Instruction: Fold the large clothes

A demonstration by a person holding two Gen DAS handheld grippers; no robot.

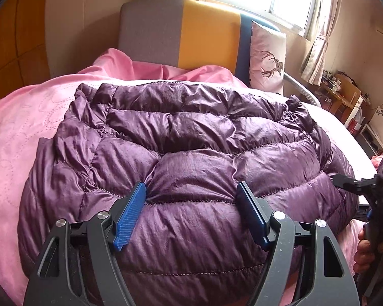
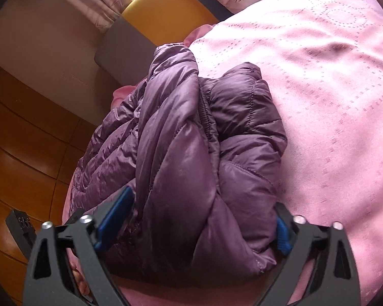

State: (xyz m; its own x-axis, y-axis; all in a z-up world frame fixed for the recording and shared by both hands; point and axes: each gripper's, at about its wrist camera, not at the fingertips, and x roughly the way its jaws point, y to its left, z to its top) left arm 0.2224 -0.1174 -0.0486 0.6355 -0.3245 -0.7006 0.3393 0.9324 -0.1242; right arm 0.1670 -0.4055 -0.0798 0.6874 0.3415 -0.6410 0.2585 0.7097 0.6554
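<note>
A purple quilted down jacket (image 1: 186, 137) lies folded in a thick bundle on the pink bedspread (image 1: 20, 127). My left gripper (image 1: 191, 193) is open, its blue pads pressed down on the top of the jacket, one on each side of a quilted panel. In the right wrist view the jacket (image 2: 191, 140) shows from its end, with a folded layer on top. My right gripper (image 2: 204, 211) is open wide and straddles the near end of the bundle, a pad on each side. The right gripper also shows at the right edge of the left wrist view (image 1: 365, 191).
A headboard (image 1: 181, 33) in grey, yellow and blue stands behind the bed, with a deer-print pillow (image 1: 266, 56) against it. A window with curtains (image 1: 316, 58) is at the back right. A cluttered desk (image 1: 344, 94) stands at the right. Wooden floor (image 2: 25, 153) lies left of the bed.
</note>
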